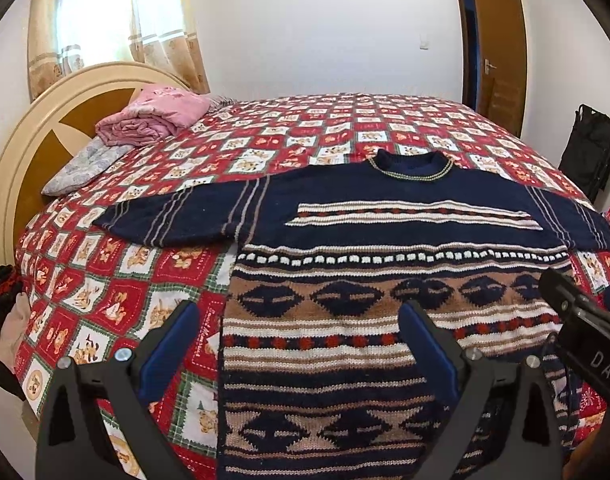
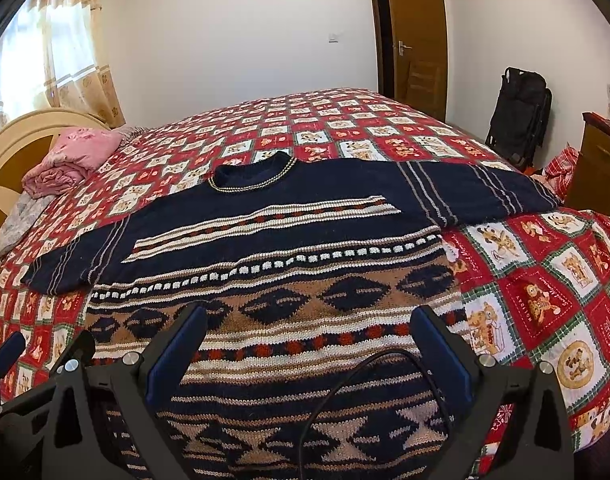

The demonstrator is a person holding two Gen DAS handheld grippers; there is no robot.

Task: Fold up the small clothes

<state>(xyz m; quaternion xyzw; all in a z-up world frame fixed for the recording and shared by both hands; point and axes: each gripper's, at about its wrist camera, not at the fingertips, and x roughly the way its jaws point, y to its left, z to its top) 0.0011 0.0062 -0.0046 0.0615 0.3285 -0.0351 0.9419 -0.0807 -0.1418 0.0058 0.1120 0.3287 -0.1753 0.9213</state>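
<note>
Left gripper (image 1: 301,334) — jaws spread wide, blue pads (image 1: 167,344) facing inward. Right gripper (image 2: 311,338) likewise gapes, nothing between its fingers — just beside the left.

Home bedroom. Large bed with red patchwork teddy-bear quilt (image 1: 305,128), cream-and-brown rounded wooden headboard (image 1: 33,140), folded pink blanket (image 1: 153,116) near headboard edge, patterned beige curtains (image 1: 117,20) over bright window, brown wooden door (image 2: 415,36), plain white walls.
</note>
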